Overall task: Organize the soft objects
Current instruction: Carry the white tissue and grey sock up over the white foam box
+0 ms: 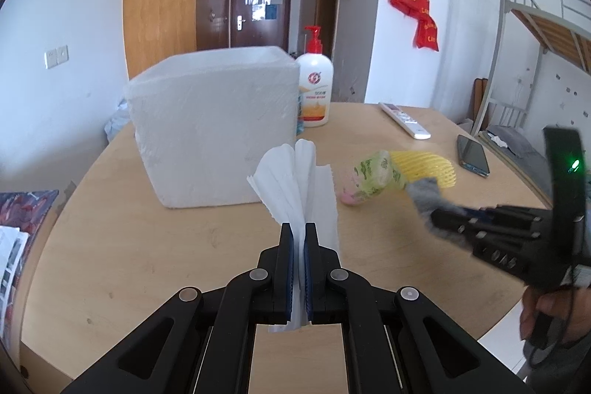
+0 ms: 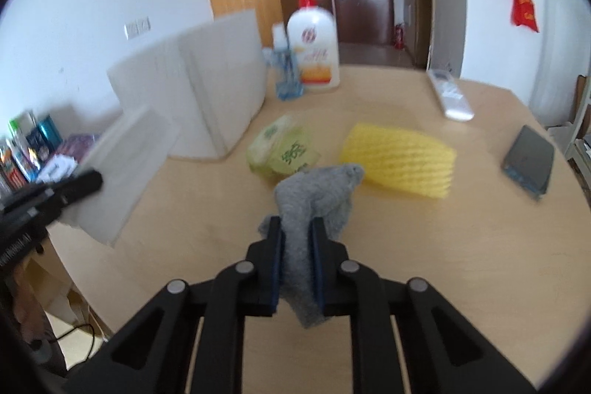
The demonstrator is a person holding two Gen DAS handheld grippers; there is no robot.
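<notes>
The left gripper (image 1: 299,228) is clamped tight on a folded white paper towel (image 1: 295,180), which fans upward just in front of the white foam box (image 1: 214,124) on the round wooden table (image 1: 147,264). The right gripper (image 2: 297,224) pinches a grey sock (image 2: 317,194), its loose end bunched above the pads and hanging clear of the tabletop, as far as the blur lets me judge. Beyond the sock lie a green plastic bag (image 2: 282,150) and a yellow foam net (image 2: 399,159), side by side. A lotion bottle (image 2: 314,50), a remote (image 2: 450,95) and a phone (image 2: 528,159) sit farther back.
</notes>
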